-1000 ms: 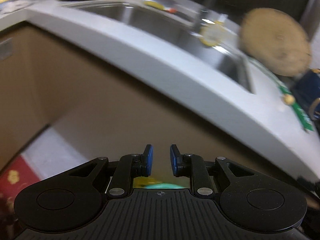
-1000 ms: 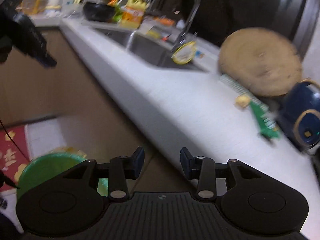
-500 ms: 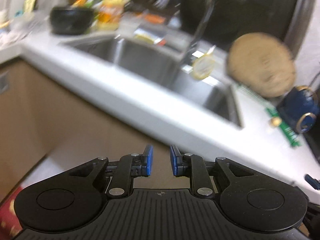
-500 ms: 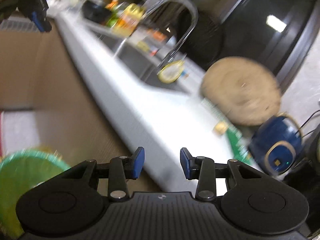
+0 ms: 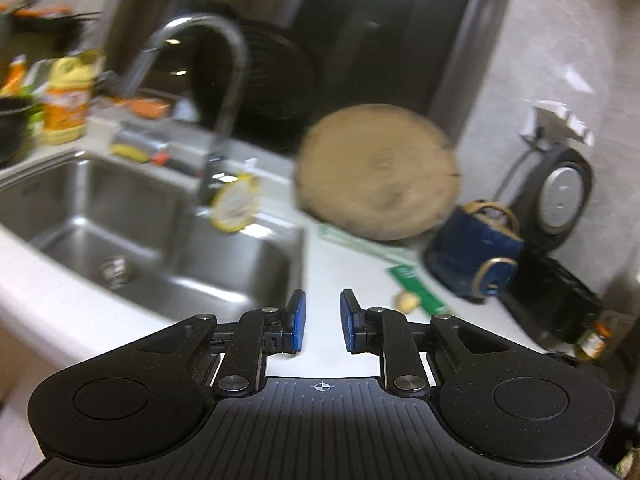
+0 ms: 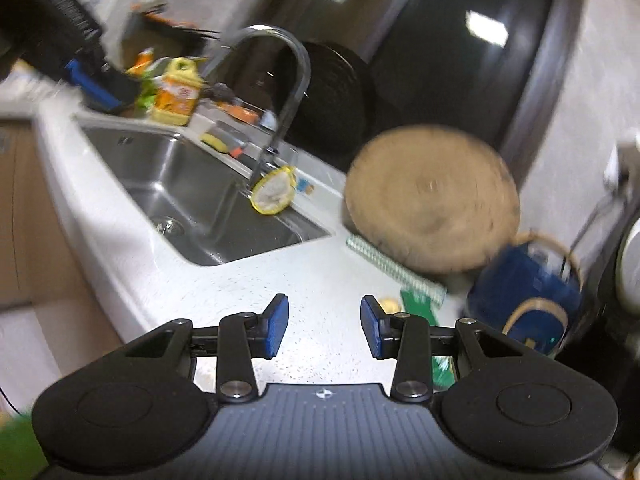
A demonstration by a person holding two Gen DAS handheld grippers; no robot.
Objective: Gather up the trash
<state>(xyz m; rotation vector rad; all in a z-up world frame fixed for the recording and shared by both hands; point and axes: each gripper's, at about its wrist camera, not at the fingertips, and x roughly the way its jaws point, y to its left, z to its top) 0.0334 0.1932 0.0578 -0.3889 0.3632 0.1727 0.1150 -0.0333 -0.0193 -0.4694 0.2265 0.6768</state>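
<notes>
While both grippers hang over the counter (image 6: 224, 280), nothing is held: the right gripper (image 6: 322, 326) has its jaws wide apart, the left gripper (image 5: 322, 322) has a narrower gap, also empty. Trash sits just ahead: a small yellowish scrap (image 6: 389, 305) off the right gripper's right jaw tip, touching a green wrapper (image 6: 418, 300); from the left gripper, that scrap (image 5: 407, 301) lies ahead and right of the jaws. Risk, as I judge it: everything is blurred, so a hurried pinch could skid the scrap under the wrapper or bump the blue pot (image 6: 528, 292) beyond. No writing is readable; the yellow bottle (image 6: 176, 94) label is smeared.
</notes>
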